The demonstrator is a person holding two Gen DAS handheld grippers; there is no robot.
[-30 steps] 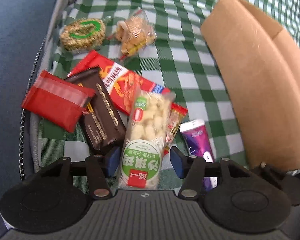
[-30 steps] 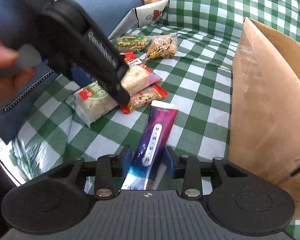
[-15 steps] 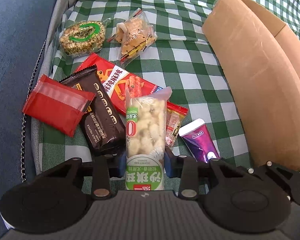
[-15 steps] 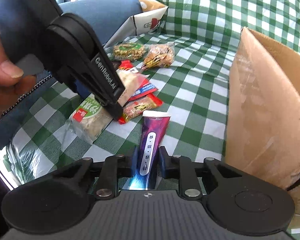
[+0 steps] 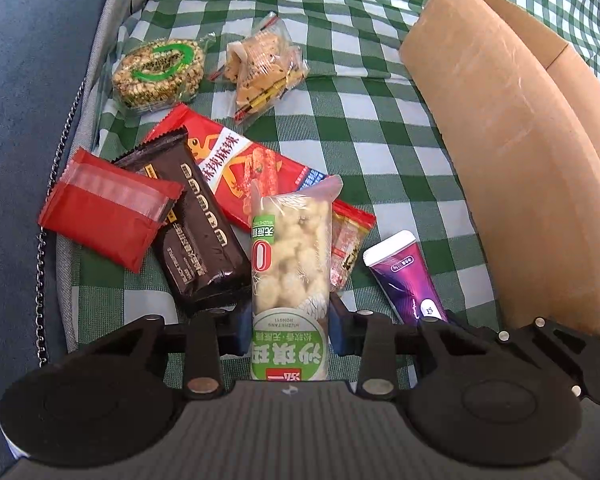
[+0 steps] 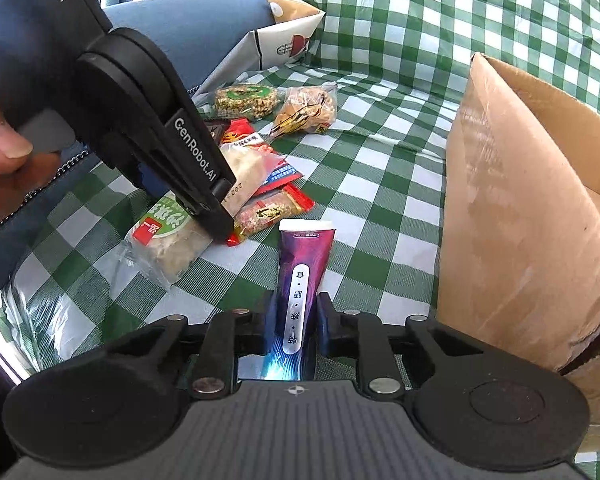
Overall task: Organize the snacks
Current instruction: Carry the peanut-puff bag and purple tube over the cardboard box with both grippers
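**A:** Snacks first: why does each tool have one packet and the others lie untouched?

**B:** Because each takes one thing at a time. The left tool (image 5: 288, 330) is pinching the puffed-rice packet (image 5: 290, 264) by its green-labelled end, pads pressed on both sides, so the clear length of the packet sticks out ahead of the fingers. The right tool (image 6: 293, 326) is pinching the purple tube (image 6: 302, 272) low down near its crimped end, with the white cap pointing away from it.

**A:** Why grip at the ends?

**B:** My guess is that those ends lay nearest each tool. Both things look as if they rest on the checked cloth (image 5: 380, 140), though I cannot tell if they are lifted yet.

**A:** And the others?

**B:** Ahead and left of the left tool sits the dark chocolate bar (image 5: 198, 220), partly over the long red packet (image 5: 256, 172), with a red pouch (image 5: 108, 218) further left. A small red peanut bar (image 5: 348, 244) lies just right of the held packet. Further ahead are the round seed cake (image 5: 158, 72) and the clear bag of crisps (image 5: 262, 70).

**A:** Where do they go?

**B:** Probably the cardboard box (image 6: 512, 216), open and standing just right of the right tool. That is likely why the tube, nearest to it, went to the right tool.

**A:** Any risk?

**B:** The packet is soft and may sag or slip when raised.
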